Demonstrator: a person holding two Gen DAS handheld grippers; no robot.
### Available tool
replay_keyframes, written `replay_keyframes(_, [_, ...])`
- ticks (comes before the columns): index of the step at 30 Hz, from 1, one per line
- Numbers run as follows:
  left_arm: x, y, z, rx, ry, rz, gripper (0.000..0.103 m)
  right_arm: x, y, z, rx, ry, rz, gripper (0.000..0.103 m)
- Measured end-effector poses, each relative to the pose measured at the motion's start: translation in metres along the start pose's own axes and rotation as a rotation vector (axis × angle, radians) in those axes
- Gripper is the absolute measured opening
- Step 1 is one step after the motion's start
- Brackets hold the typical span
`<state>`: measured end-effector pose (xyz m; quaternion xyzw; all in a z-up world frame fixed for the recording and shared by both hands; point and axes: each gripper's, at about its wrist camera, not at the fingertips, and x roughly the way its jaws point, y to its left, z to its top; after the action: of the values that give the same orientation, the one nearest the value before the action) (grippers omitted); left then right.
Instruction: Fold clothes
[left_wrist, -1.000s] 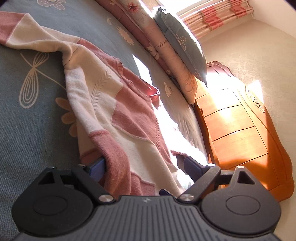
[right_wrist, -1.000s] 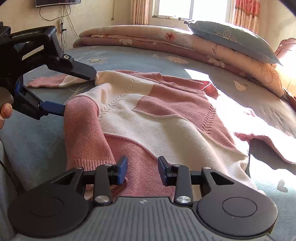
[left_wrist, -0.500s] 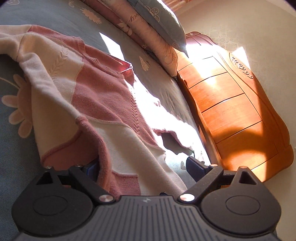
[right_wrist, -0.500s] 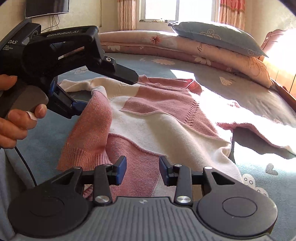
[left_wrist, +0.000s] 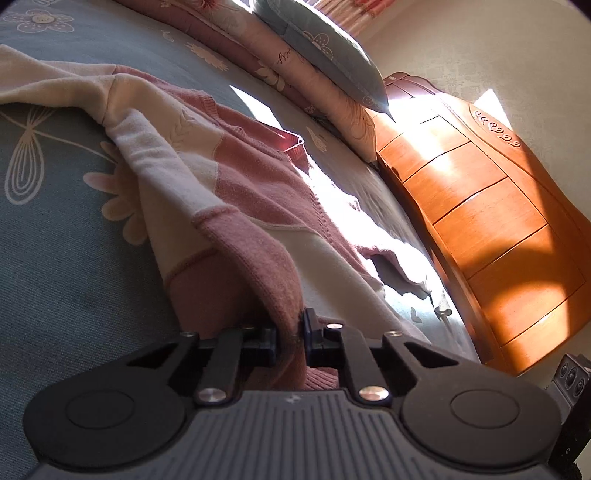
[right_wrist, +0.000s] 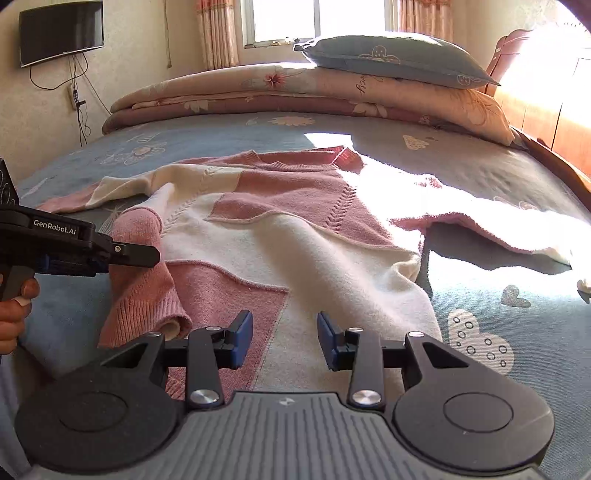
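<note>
The left gripper (left_wrist: 290, 341) is pinching the pink sleeve (left_wrist: 255, 266) of the sweater (right_wrist: 295, 236), its jaws clamped together on the knit just above the ribbed cuff. The sleeve is lying folded in over the sweater's left side, with the cuff resting at the near edge. The right gripper (right_wrist: 285, 339) is hovering over the near hem with its jaws standing apart; pink and cream fabric is showing between them, but the pads are not pressing on it. The sweater is lying spread out on the blue flowered bedspread (right_wrist: 498, 306), neckline facing the far pillow (right_wrist: 391, 59). It is showing blocks of pink and cream knit. Its right sleeve (right_wrist: 480, 225) is stretching out to the right, lying in strong sunlight.
</note>
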<state>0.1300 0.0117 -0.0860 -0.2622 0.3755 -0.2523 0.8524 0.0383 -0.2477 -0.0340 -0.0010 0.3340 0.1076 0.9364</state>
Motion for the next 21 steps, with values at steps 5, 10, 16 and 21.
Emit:
replay_keyframes(5, [-0.031,0.004,0.005,-0.043,-0.057,-0.015,0.005,-0.012,-0.017,-0.003,0.035,-0.022,-0.043,0.047])
replay_keyframes(10, [-0.068,0.013,0.008,-0.097,-0.091,0.025,0.005,-0.018,-0.028,-0.008,0.089,-0.036,-0.044,0.047])
replay_keyframes(16, [-0.099,0.042,0.012,-0.209,-0.139,0.073,0.005,-0.031,-0.036,-0.01,0.118,-0.063,-0.071,0.048])
replay_keyframes(21, [-0.087,0.074,0.003,-0.299,-0.082,0.143,0.01,-0.047,-0.056,-0.016,0.22,-0.087,-0.085,0.053])
